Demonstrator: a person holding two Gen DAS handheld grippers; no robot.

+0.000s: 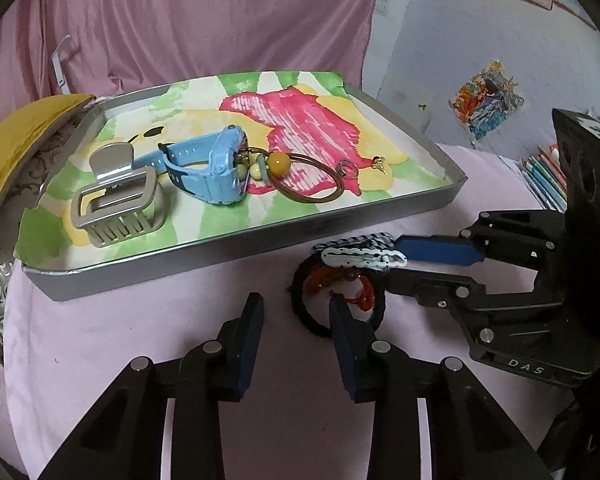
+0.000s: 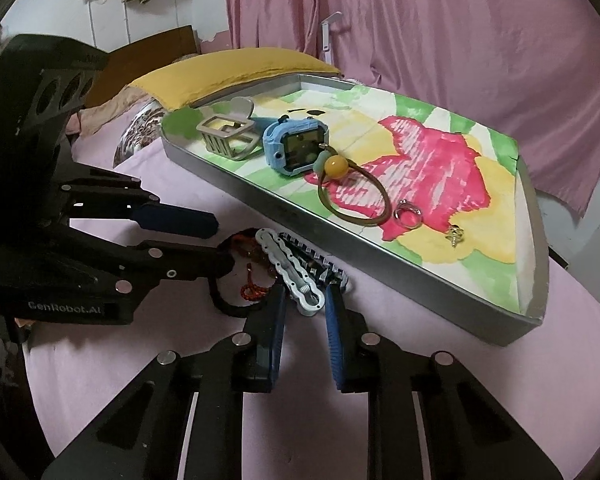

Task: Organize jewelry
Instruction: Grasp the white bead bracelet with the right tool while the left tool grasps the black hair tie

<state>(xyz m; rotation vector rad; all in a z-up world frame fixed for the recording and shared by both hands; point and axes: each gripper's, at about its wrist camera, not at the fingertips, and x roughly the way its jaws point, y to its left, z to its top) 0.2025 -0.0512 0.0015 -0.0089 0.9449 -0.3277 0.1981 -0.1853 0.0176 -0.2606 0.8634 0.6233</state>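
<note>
The right hand-held gripper [image 2: 304, 300] pinches the wavy hair clip [image 2: 290, 270]; the left hand-held gripper [image 1: 296, 304] stands partly spread.

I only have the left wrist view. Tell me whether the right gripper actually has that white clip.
Observer: Yes. In the right wrist view the right gripper's pads sit against both sides of the white clip, at its spring end.
Operator: Say which way the blue watch faces.
Observer: The blue watch shows its dark screen to the right camera.
Operator: Report the left gripper from the side.
Observer: The left gripper has its jaws apart, with the lower fingertip over the black hair tie.
</note>
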